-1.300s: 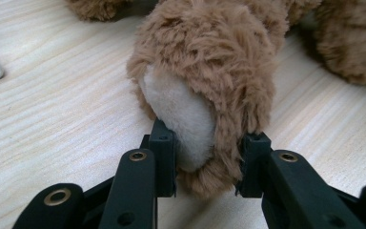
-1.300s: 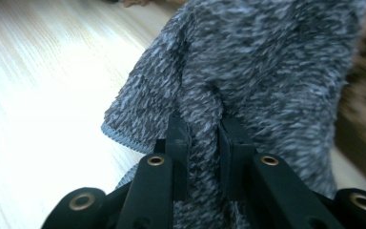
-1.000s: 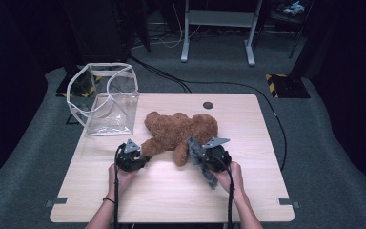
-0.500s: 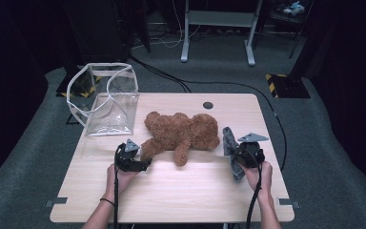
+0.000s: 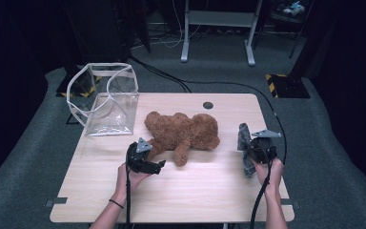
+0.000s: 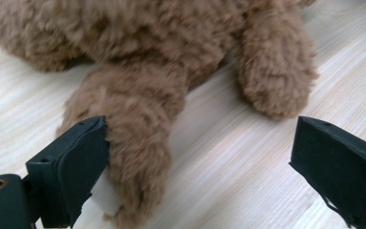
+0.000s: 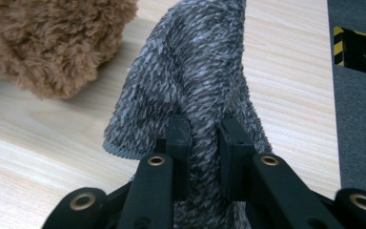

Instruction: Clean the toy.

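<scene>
A brown teddy bear (image 5: pixel 186 131) lies on the wooden table (image 5: pixel 209 195). My left gripper (image 5: pixel 150 153) sits at its near left leg. In the left gripper view the jaws have just been opening and the gripper (image 6: pixel 200 162) now stands open. The bear's furry leg (image 6: pixel 138 143) rests against the left-hand jaw, well apart from the other. My right gripper (image 5: pixel 246 153) is to the right of the bear, shut on a grey knitted cloth (image 5: pixel 243 136). The cloth (image 7: pixel 195 71) rises upright from the pinching gripper (image 7: pixel 204 129), and the bear (image 7: pixel 52 43) lies beyond it on the left.
A clear plastic bag with white trim (image 5: pixel 107 100) stands open at the table's back left corner. A round cable hole (image 5: pixel 208 105) sits near the far edge. Cables trail over the floor behind, beside a yellow-black striped block (image 5: pixel 286 83).
My right gripper has carried the grey cloth rightwards, away from the bear. The left gripper's jaws have opened off the bear's leg and the hand has drawn back a little.
</scene>
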The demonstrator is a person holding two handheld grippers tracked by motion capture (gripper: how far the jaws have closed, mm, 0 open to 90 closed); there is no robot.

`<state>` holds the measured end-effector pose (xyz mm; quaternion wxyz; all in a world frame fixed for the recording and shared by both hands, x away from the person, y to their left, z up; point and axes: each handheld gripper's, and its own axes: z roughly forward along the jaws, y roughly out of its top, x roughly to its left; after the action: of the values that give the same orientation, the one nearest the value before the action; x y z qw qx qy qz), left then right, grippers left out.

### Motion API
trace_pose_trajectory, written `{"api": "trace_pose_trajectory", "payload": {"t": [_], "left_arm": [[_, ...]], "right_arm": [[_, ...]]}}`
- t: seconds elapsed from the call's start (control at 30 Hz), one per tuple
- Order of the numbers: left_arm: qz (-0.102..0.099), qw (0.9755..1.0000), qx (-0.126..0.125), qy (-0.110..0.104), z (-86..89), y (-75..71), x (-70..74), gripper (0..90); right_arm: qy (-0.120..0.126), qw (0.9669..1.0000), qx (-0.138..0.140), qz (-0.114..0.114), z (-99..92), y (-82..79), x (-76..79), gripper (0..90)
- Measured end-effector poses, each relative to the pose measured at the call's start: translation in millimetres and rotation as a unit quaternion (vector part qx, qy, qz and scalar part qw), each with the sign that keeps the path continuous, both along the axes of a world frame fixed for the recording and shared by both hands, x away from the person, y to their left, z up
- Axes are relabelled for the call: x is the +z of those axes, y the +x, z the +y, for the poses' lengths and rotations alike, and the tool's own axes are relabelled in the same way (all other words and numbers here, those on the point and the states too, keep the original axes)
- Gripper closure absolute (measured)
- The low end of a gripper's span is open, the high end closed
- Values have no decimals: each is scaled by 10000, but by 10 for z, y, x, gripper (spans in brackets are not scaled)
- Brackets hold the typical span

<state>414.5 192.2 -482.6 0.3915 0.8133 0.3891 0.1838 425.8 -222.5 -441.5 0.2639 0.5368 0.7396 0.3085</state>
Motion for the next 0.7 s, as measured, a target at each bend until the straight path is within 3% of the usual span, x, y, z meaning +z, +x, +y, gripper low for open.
{"api": "trace_pose_trajectory", "payload": {"t": [0.07,0.2,0.43,0.67,0.7], "left_arm": [[-91,9999,3,-83,-24,-29,43,67],[-203,9996,-164,-48,-148,-82,119,77],[59,9983,-582,-23,-467,-1,71,91],[256,9980,-566,72,-693,78,-69,106],[263,9982,-547,6,-719,88,-95,113]], "right_arm": [[-19,10000,0,27,-28,0,1,775],[22,10000,-79,49,-63,8,-11,774],[77,9999,-125,83,-112,16,-15,773],[84,9998,-132,109,-118,20,-33,773],[75,9998,-120,106,-121,22,-38,773]]}}
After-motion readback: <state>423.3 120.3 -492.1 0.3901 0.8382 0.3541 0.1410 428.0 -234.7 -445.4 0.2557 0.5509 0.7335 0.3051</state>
